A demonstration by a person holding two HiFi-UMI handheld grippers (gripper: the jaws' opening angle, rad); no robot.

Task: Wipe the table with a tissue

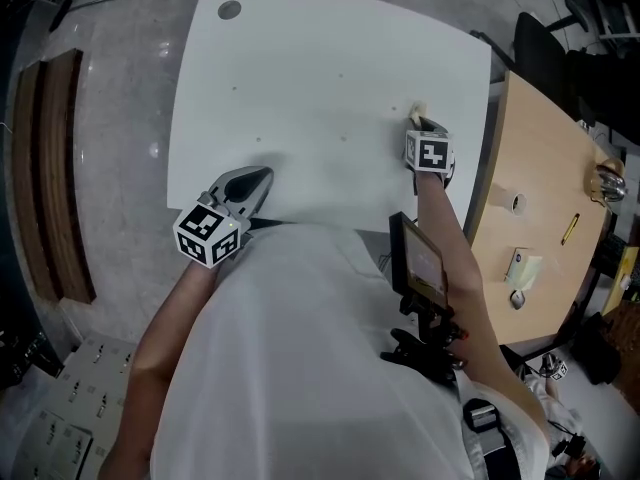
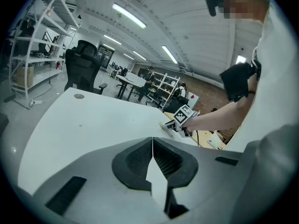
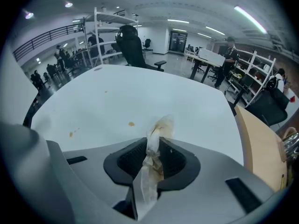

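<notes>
Person in a white shirt (image 1: 300,368) stands at the near edge of a white bench (image 1: 300,68), a small screen (image 1: 420,258) mounted at the chest. By that edge the left tool (image 1: 258,180) rests low, its jaws pressed together with nothing between them. Farther in and to the right, the right tool (image 3: 156,146) pinches a crumpled tissue (image 3: 159,127), browned with stains. The tip of the tissue appears to touch the bench close to its right-hand edge.

Judging by the soiled tissue, wiping looks under way but not finished. One brownish spot (image 3: 131,123) lies just beyond the tissue, a cluster of fainter specks (image 3: 71,134) sits off to its left, and a few tiny marks dot the middle of the bench. The far half looks mostly clean, broken only by a round cable hole (image 1: 229,10) near the far left corner. Nothing stands on the bench to block a sweep, and the idle left tool is well apart from the stains.

Beside the bench to the right, a wooden table (image 1: 545,148) carries a small roll (image 1: 515,202), a yellow pen (image 1: 570,228) and a pale pad (image 1: 522,266). Beyond, a black office chair (image 3: 132,43) and white shelving (image 3: 105,31) stand in an open workspace.
</notes>
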